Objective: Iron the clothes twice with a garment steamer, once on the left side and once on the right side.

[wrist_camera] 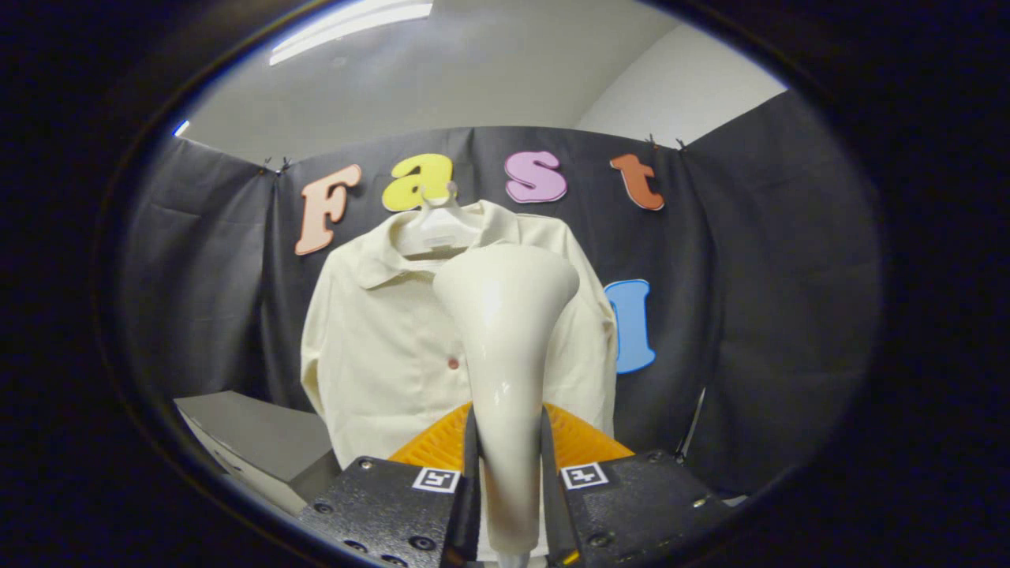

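A cream shirt (379, 339) hangs on a white hanger (435, 225) against the black cloth wall, facing me. My gripper (509, 442) is shut on the handle of a cream garment steamer (505, 315), which stands upright between the fingers. The steamer's flared head rises in front of the shirt's upper middle, near the collar. Its head hides part of the shirt's front placket; a small reddish button (453, 363) shows just left of the handle. I cannot tell whether the head touches the cloth.
A grey box or tabletop (252, 442) sits low to the left of the shirt. The black cloth wall (750, 315) wraps around behind and to both sides. A thin dark cord (694, 426) hangs at the lower right.
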{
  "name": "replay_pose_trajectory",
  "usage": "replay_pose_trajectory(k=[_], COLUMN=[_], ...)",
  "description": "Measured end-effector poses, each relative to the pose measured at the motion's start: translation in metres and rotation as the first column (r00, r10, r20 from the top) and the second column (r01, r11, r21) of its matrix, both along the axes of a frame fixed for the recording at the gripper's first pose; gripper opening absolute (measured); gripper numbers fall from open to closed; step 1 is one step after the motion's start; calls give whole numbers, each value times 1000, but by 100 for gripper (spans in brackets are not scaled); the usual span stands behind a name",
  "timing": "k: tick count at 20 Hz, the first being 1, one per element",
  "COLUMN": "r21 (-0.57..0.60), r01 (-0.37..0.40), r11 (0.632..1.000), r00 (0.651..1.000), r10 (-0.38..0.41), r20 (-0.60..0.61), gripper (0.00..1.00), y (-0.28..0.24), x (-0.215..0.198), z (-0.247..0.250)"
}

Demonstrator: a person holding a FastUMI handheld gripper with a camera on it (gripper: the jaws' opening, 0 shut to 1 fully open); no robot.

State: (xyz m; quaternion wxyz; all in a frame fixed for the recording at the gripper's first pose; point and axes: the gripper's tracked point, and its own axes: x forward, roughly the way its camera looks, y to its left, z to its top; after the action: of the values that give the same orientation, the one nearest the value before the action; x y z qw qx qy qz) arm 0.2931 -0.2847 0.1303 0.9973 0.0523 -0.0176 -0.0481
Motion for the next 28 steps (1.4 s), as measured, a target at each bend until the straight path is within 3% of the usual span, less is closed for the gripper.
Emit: replay_pose_trajectory(k=[2,10,13,17,28], r21=[22,88,192,215,98], r01=[45,65,48,48,11], r11=[999,994,980,975,995], r00=[999,997,995,996,999], r10=[-46,-68,-63,-62,-6], r20=[26,41,72,62,-51], gripper=[32,33,33,33,33], y=[-10,-8,-6,-8,-19], x=[22,89,93,93,67], z=[8,-4,-5,-22,-99])
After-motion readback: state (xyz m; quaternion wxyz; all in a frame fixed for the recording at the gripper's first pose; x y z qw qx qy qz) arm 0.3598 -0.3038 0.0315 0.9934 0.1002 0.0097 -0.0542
